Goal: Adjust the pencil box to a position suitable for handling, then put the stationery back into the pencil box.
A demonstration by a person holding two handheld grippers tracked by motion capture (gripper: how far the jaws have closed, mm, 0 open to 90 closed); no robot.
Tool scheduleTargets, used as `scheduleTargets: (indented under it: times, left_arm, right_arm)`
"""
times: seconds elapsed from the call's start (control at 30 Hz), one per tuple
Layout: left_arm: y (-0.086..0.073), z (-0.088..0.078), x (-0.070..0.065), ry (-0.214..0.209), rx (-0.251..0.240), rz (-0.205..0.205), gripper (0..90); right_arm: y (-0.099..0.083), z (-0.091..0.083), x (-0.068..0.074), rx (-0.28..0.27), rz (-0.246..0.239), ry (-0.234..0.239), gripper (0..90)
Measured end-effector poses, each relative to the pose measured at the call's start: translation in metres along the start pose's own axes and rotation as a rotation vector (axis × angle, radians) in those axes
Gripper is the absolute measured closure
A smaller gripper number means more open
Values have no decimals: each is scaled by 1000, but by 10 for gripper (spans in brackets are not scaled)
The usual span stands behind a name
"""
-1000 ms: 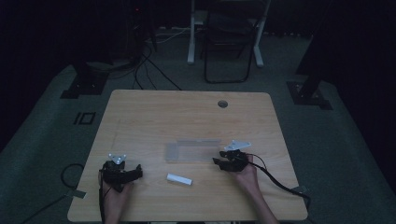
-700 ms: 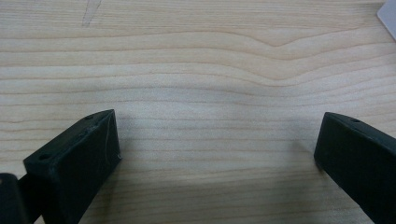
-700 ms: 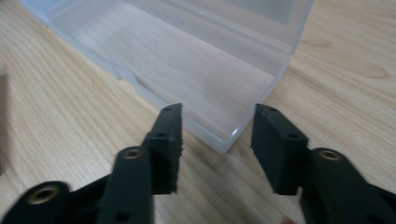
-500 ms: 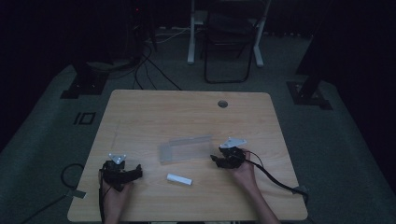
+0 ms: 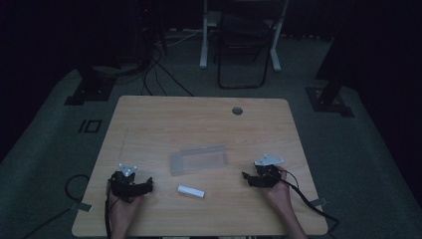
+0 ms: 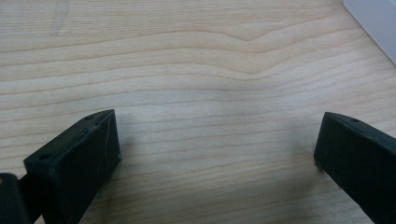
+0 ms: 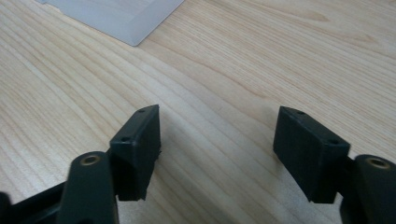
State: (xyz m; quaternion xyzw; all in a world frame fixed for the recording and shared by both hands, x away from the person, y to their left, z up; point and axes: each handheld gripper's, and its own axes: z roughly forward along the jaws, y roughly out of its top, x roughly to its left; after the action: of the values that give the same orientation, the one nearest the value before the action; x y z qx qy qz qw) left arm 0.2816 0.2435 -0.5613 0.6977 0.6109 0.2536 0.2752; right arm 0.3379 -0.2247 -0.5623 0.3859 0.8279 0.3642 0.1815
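A flat clear plastic case (image 5: 199, 159) lies near the middle of the wooden table (image 5: 199, 124). In front of it lies a small white block (image 5: 191, 191). My left gripper (image 5: 148, 186) rests on the table at the front left, open, its jaws pointing right toward the white block. My right gripper (image 5: 246, 177) sits at the front right, open, pointing left. In the left gripper view its jaws (image 6: 215, 144) stand wide over bare wood, a white corner (image 6: 373, 21) at the top right. The right gripper view has open jaws (image 7: 217, 135) and the case's corner (image 7: 121, 16) at the top left.
A round cable hole (image 5: 237, 110) is near the table's far right edge. Beyond the table stand a chair (image 5: 244, 45) and stand bases (image 5: 87, 89) on a dim carpeted floor with cables. A cable (image 5: 303, 191) trails from the right gripper.
The right gripper has drawn back from the clear case toward the front right and settled lower on the table. The left gripper has stayed put.
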Motion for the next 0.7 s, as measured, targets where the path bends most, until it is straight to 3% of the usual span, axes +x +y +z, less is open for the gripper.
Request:
scheduleTargets:
  times: [0.23, 0.33, 0.37, 0.43, 0.53, 0.57, 0.63, 0.7]
  left_arm:
    - [0, -2, -1, -23, 6, 25, 20]
    - [0, -4, -2, -33, 1, 35, 79]
    - [0, -6, -3, -39, -2, 42, 160]
    - [0, -7, -4, -43, 0, 45, 174]
    - [0, -10, -3, -51, 2, 50, 317]
    - [0, -13, -1, -79, -2, 46, 317]
    - [0, -15, 2, -137, -11, 28, 403]
    - [0, -18, 2, -157, -26, 40, 413]
  right_arm:
    - [-3, 1, -5, -15, 13, 17, 274]
    - [-3, 1, -5, -14, 10, 20, 271]
    - [-3, 1, -5, -13, 10, 21, 270]
    - [-3, 1, -6, -13, 9, 21, 268]
    - [-3, 1, -6, -12, 11, 22, 267]
    - [-3, 1, -6, -12, 11, 22, 267]
    - [-3, 1, -6, -12, 11, 22, 267]
    - [-3, 1, -6, -12, 10, 23, 267]
